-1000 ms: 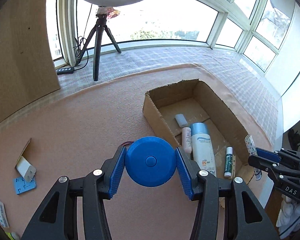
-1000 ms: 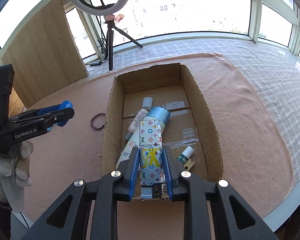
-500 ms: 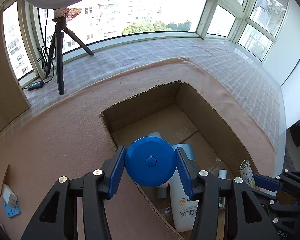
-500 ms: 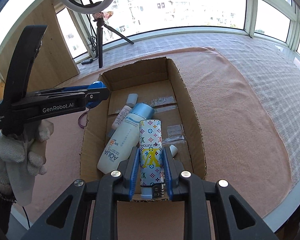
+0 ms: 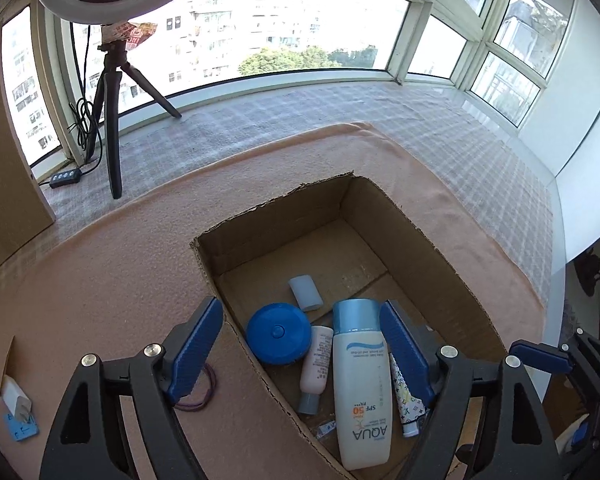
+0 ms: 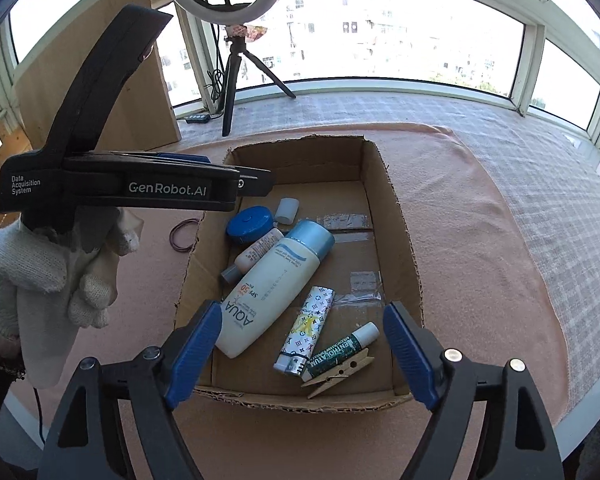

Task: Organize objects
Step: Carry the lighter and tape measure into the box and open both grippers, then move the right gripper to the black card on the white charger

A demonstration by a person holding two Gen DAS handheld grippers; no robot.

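Inside box [image 6: 400,240], newly dropped: disc [image 5: 278,334], lighter [image 6: 306,330].

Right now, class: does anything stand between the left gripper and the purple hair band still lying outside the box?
Nothing visible does. The hair band lies on the pink cloth just outside the box wall, beside the left gripper, whose jaws are opening with nothing held.

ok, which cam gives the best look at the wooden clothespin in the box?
Right wrist. The wooden clothespin lies in full view on the floor of the cardboard box, beside the green lip balm. The left wrist view does not show it: the near corner is hidden behind that gripper's own arm.
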